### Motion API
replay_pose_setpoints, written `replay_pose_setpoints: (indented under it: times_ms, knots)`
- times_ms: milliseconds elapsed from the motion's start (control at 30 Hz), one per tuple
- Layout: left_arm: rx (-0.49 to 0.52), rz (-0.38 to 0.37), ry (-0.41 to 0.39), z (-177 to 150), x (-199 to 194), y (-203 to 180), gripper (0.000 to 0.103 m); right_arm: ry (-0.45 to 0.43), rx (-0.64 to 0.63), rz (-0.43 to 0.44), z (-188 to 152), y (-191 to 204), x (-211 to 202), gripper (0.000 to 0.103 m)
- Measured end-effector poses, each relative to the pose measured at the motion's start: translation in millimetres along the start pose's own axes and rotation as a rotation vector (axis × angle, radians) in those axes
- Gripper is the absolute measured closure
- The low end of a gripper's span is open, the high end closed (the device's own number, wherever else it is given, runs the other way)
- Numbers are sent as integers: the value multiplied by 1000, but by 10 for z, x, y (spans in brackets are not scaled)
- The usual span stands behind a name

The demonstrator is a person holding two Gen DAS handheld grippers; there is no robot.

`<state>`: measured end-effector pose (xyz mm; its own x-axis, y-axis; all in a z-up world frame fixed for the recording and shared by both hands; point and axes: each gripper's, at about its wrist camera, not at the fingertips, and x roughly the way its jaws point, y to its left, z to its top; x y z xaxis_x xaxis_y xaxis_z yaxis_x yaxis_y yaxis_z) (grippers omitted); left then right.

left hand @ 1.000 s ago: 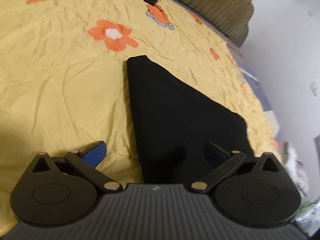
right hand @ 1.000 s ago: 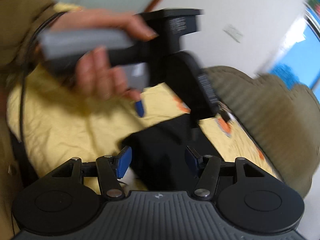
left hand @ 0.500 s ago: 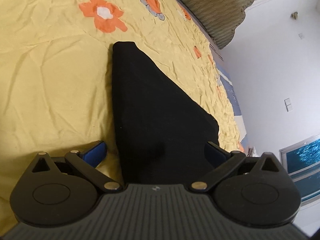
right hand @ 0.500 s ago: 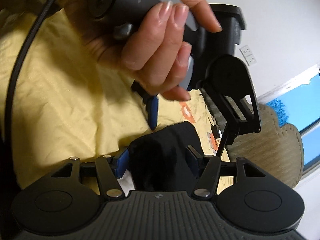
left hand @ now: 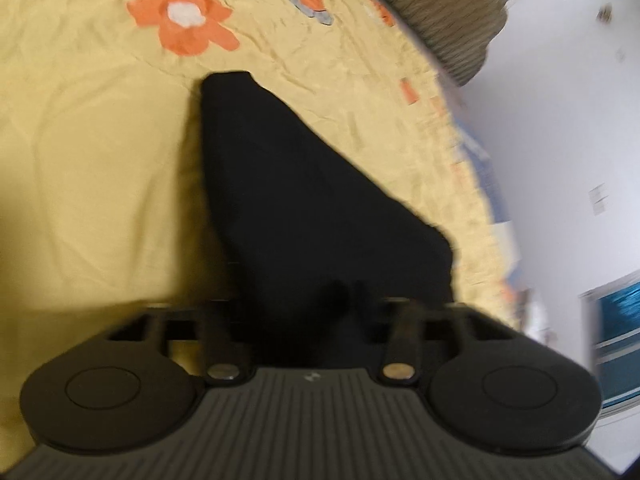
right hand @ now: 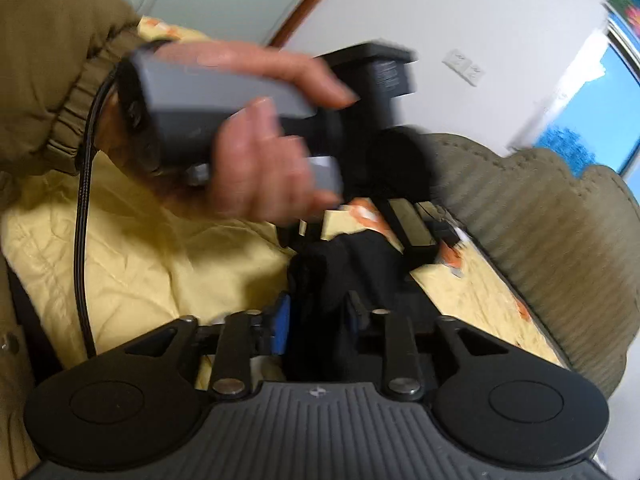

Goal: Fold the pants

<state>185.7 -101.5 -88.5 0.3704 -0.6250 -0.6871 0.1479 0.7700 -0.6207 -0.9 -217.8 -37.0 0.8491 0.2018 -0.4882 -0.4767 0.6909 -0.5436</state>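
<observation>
Lying on the yellow flowered sheet, the black pants are folded into a long wedge, narrow end far, wide end near, under both grippers; the left gripper has just been closing and its jaws now stand narrow around the near edge of the cloth, which bunches up between them, though blur and black-on-black hide the pads, so the pinch looks likely rather than sure; the right gripper has also just been closing, and its blue pad presses a raised fold of pants between the jaws; beyond it a hand in an olive sleeve holds the left gripper's grey handle; a ribbed olive headboard borders the sheet's far right.
</observation>
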Motion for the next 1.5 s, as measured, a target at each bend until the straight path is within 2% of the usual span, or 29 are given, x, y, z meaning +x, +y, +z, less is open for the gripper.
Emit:
replay_pose_setpoints:
  times_ms: [67, 133, 200, 267, 333, 400, 467, 500, 567, 633, 700, 767, 833, 933, 967, 1000, 1033, 1100, 1267, 1500]
  knots:
    - [1, 4, -10, -16, -12, 19, 85, -2, 155, 11, -110, -292, -160, 56]
    - [-17, -15, -24, -37, -32, 45, 88, 0, 369, -49, -322, -699, -247, 28]
    - [-20, -16, -39, -63, -57, 32, 89, 9, 605, -148, -645, -1120, -303, 25]
    - [13, 1, -53, -98, -94, -17, 89, 10, 871, -181, -1058, -1520, -370, 25]
    - [47, 14, -64, -123, -108, -92, 89, -16, 1143, -108, -1506, -1849, -339, 25]
    - [67, 30, -66, -124, -97, -136, 89, -56, 1376, 15, -1877, -2019, -262, 25]
    - [67, 35, -63, -112, -74, -142, 88, -91, 1533, 88, -2136, -2086, -164, 25]
    - [61, 37, -60, -115, -67, -136, 85, -85, 1570, 126, -2226, -2100, -112, 25]
    - [44, 27, -51, -110, -17, -127, 71, -19, 1627, 94, -2339, -2109, -28, 25]
    - [40, 26, -58, -117, 34, -141, 66, -38, 1671, 151, -2423, -2058, 29, 23]
    - [62, 55, -69, -126, 71, -192, 72, -50, 1678, 179, -2411, -2070, 54, 23]
    - [96, 92, -81, -135, 73, -242, 88, -39, 1662, 219, -2334, -2098, 151, 23]
    - [87, 76, -88, -130, 40, -217, 90, -24, 1628, 255, -2244, -2096, 225, 23]
    - [55, 48, -102, -137, -17, -160, 90, 29, 1549, 248, -2155, -2016, 256, 24]
    - [52, 46, -107, -140, -29, -155, 91, 30, 1535, 246, -2148, -2003, 257, 26]
    - [50, 46, -113, -144, -43, -159, 91, 38, 1535, 238, -2161, -2016, 274, 44]
    - [52, 50, -118, -143, -55, -168, 91, 53, 1538, 231, -2175, -2027, 284, 70]
    - [66, 48, -132, -152, -105, -195, 91, 43, 1571, 253, -2218, -2021, 309, 73]
    - [107, 85, -191, -180, -329, -193, 91, 42, 1541, 265, -2067, -1942, 361, 74]
    - [85, 128, -250, -118, -754, 181, 91, 49, 1522, 352, -1705, -1724, 697, 75]
